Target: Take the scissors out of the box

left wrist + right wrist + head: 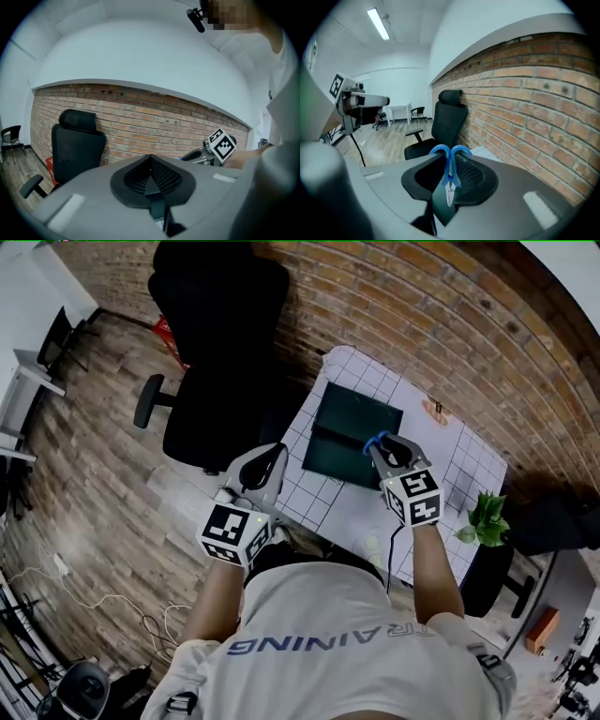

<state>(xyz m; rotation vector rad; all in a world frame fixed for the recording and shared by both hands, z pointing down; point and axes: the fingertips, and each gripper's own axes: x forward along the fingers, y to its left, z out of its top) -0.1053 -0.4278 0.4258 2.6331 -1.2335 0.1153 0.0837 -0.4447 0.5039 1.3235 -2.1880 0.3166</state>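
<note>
Right gripper point(451, 157): jaws pinching the scissors point(449, 174) across the blue handles, just below the loops. Loops point out past the jaw tips and the steel points face back, so the long axis runs along the jaws. The scissors hang over the right edge of the box point(349, 432), above the table point(450, 474). Judged light, stiff and smooth, so they may swivel; the handles look like the best hold. Left gripper point(151, 174): jaws pressed together, empty.

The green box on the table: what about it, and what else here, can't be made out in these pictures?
- Inside of the box: head view, too dark and small; the right gripper overlaps its edge; neither gripper view shows it.
- The small orange thing on the table: head view, too small to name.
- The scissors: right gripper view, the jaws cover part of the blue handles; head view shows only a blue speck.
</note>
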